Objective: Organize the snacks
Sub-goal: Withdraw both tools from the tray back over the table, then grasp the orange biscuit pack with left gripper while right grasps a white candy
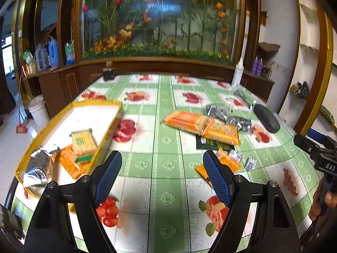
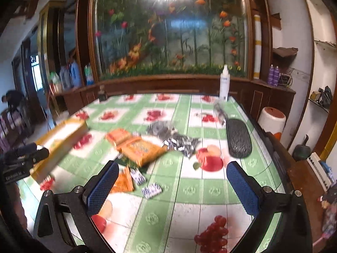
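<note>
Your table wears a green-and-white checked oilcloth printed with fruit point(image 1: 164, 130), set before a large glazed panel of artificial flowers in a dark wooden surround point(image 1: 160, 19). The yellow-rimmed shallow cardboard box point(image 1: 69, 116) sits at the table's left edge, holding several packets; motion blur softens it. Loose orange biscuit packets point(image 1: 202, 126), silver foil wrappers point(image 1: 227, 116) and small blue-white sachets point(image 2: 152, 190) lie mid-table, their print unreadable. A black textured oval case point(image 2: 238, 138) lies right. Your left gripper point(image 1: 162, 179) and right gripper point(image 2: 172, 189) both stand spread, empty. "DAS" reads on the right tool's body.
</note>
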`<state>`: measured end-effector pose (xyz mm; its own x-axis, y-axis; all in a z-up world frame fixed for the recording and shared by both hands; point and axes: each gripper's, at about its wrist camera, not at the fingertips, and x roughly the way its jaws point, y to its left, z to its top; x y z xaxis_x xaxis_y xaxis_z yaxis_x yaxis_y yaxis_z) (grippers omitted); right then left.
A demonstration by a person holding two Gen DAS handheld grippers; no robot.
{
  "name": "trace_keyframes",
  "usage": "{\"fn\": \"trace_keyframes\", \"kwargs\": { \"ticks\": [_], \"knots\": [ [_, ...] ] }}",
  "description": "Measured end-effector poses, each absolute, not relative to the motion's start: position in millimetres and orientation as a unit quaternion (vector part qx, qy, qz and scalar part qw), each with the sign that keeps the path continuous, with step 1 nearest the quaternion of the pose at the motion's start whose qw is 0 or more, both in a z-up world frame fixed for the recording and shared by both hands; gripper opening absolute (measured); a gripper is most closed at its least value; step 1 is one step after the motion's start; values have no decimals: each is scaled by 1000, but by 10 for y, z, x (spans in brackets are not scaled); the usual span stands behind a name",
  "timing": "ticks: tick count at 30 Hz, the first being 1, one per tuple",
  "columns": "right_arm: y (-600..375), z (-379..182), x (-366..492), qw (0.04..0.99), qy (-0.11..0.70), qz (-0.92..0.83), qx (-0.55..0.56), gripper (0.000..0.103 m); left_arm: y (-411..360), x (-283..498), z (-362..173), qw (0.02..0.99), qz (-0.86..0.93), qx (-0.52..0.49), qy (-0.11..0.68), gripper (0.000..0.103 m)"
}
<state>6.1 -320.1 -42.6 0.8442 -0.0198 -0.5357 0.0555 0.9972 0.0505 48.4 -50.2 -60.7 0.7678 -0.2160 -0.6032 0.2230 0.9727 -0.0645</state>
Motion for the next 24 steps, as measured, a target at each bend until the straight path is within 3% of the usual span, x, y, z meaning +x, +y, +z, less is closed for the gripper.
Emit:
{"fn": "trace_keyframes", "kwargs": {
  "ticks": [24],
  "knots": [
    [-3027,-868,309,934,349,25,76,103,-567,487,-734,917,-147,-6,370,80]
  ]
}}
